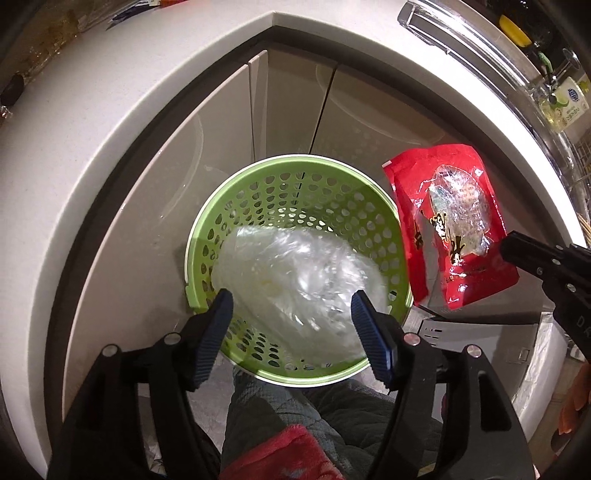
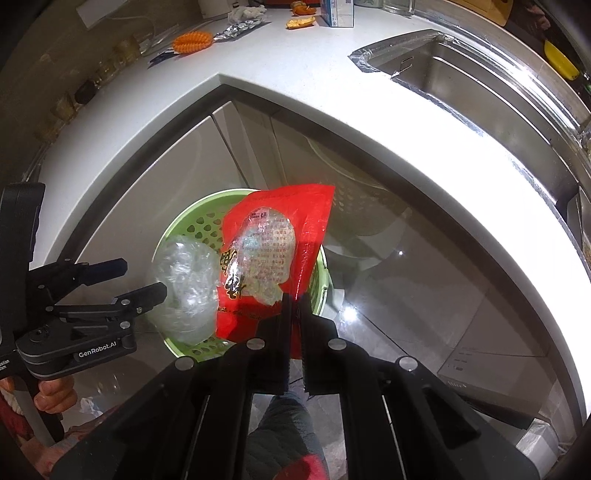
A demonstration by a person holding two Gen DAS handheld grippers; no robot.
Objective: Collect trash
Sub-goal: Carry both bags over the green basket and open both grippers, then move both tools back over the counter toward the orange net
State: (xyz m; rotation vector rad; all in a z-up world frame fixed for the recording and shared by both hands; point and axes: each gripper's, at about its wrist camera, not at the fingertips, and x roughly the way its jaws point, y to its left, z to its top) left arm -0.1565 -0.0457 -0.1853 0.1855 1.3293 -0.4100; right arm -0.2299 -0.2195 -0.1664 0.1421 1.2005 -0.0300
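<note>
left gripper [image 1: 291,325] – jaws apart, clear bag [image 1: 295,280] loose between them, over green basket [image 1: 207,229] | right gripper [image 2: 293,302] – clamped on red packet [image 2: 306,221] (3 o'clock of basket)

Left wrist view: looking steeply down along its own fingers, sitting close above the green basket [image 1: 295,236]. Right wrist view: facing down likewise, set further right and back. The 2 views are sharing the basket, clear bag [image 1: 295,280], red packet [image 2: 273,258] and counter corner [image 1: 273,16].
</note>
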